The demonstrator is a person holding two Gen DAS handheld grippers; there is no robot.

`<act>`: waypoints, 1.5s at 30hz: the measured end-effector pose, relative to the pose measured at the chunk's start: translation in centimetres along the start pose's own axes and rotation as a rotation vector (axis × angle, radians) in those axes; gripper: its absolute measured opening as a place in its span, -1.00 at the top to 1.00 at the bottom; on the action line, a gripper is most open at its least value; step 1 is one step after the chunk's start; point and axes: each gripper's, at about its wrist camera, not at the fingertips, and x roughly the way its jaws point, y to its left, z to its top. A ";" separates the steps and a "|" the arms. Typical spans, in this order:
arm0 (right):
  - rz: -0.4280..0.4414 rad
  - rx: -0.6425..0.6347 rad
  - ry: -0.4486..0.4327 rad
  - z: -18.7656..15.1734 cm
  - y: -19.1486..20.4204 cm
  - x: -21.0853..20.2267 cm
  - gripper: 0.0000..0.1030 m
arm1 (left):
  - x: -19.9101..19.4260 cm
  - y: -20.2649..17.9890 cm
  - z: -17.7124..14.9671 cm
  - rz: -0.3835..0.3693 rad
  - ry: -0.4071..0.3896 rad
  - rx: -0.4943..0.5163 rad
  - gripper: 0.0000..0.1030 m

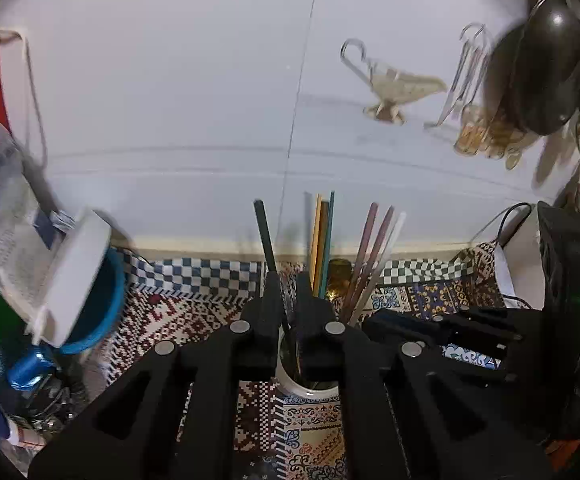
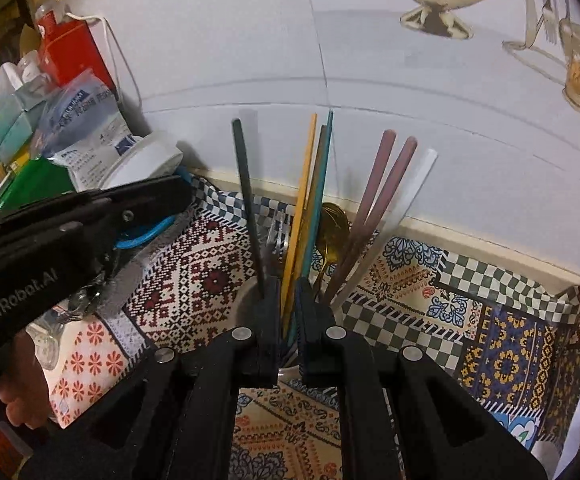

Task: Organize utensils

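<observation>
Both black two-finger grippers, left gripper (image 1: 288,300) and right gripper (image 2: 288,304), show narrow fingers straddling thin upright utensil handles, grip unconfirmed, over the white cylindrical holder (image 1: 309,390) directly below, its coloured utensils (image 2: 309,184) standing near-vertical just ahead.

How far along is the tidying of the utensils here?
Done: chopsticks and a gold spoon stand in the white cup. In hand: nothing visibly; left gripper and right gripper are closed near the cup. Left: no loose utensils show on the patterned cloth, so probably little remains.
</observation>
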 end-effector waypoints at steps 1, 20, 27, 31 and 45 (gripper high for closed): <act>0.000 0.001 -0.012 0.0 0.1 -0.8 0.84 | -0.7 0.0 0.0 0.002 -0.012 0.000 0.83; -0.071 -0.033 -0.524 -3.9 6.4 -25.7 0.70 | -23.8 -2.5 -3.3 -0.075 -0.424 0.090 0.54; -0.108 -0.058 -0.639 -7.6 10.6 -30.9 0.25 | -30.5 -3.0 -7.5 -0.074 -0.537 0.123 -0.53; -0.130 -0.053 -0.664 -9.3 11.8 -31.6 -0.40 | -32.8 -3.4 -9.5 -0.052 -0.577 0.146 -0.84; -0.203 -0.044 -0.684 -13.1 14.7 -33.2 -0.99 | -35.1 -2.5 -12.4 -0.065 -0.540 0.101 -0.98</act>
